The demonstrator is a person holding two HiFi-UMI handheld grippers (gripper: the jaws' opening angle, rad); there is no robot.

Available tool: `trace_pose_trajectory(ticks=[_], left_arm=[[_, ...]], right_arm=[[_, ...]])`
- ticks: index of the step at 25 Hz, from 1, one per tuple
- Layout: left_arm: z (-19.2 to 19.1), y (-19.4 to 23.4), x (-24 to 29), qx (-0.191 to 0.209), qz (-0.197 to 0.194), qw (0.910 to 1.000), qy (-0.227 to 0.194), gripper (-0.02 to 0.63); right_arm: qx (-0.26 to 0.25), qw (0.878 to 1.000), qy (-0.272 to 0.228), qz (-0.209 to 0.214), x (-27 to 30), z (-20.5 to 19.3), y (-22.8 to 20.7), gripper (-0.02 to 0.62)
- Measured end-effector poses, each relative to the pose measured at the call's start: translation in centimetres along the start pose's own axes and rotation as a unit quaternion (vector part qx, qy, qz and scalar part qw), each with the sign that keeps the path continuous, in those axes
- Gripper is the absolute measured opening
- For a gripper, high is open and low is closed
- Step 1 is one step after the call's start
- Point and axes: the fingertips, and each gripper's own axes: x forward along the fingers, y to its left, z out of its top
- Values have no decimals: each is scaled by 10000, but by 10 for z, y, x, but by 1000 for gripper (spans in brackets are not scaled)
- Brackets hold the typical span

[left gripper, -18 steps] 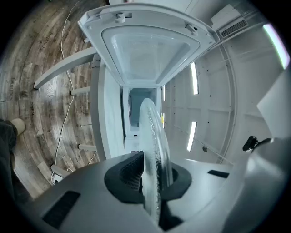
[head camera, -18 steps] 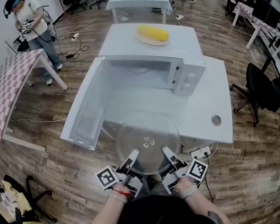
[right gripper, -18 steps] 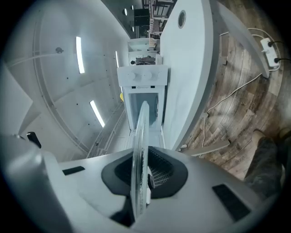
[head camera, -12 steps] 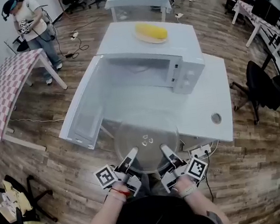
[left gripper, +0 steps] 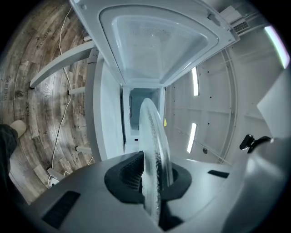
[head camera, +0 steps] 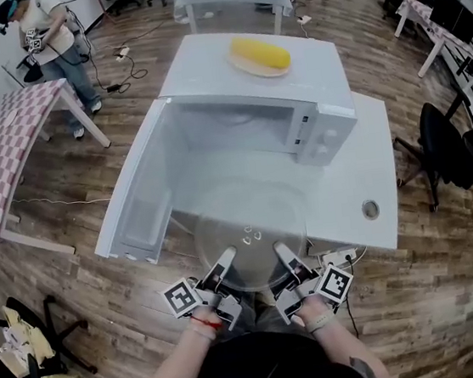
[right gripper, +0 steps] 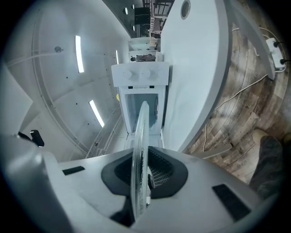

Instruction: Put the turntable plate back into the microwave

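A clear glass turntable plate (head camera: 249,232) is held flat over the near edge of the white table, in front of the white microwave (head camera: 253,113). The microwave's door (head camera: 138,192) hangs wide open to the left and its cavity shows no contents. My left gripper (head camera: 226,256) is shut on the plate's near-left rim, and my right gripper (head camera: 280,250) is shut on its near-right rim. In the left gripper view the plate (left gripper: 153,150) runs edge-on between the jaws, toward the cavity. The right gripper view shows the plate (right gripper: 138,154) edge-on too, with the microwave's control panel (right gripper: 141,73) beyond.
A yellow object on a plate (head camera: 259,55) rests on top of the microwave. The white table (head camera: 352,187) has a round cable hole (head camera: 370,208) at the right. A checkered table (head camera: 5,152) and a person (head camera: 42,36) are at the far left; a black chair (head camera: 449,145) is at the right.
The view has shifted slightly closer to the microwave. The plate stays gripped by both grippers and sits a little farther over the table.
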Motion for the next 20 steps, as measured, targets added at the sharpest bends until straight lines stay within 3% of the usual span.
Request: trace_pose_trajectory(ticks=[20], left_arm=[[76, 33, 93, -55, 184, 9998, 11, 32]], right_arm=[[81, 9997, -110, -199, 98, 71, -24, 40]])
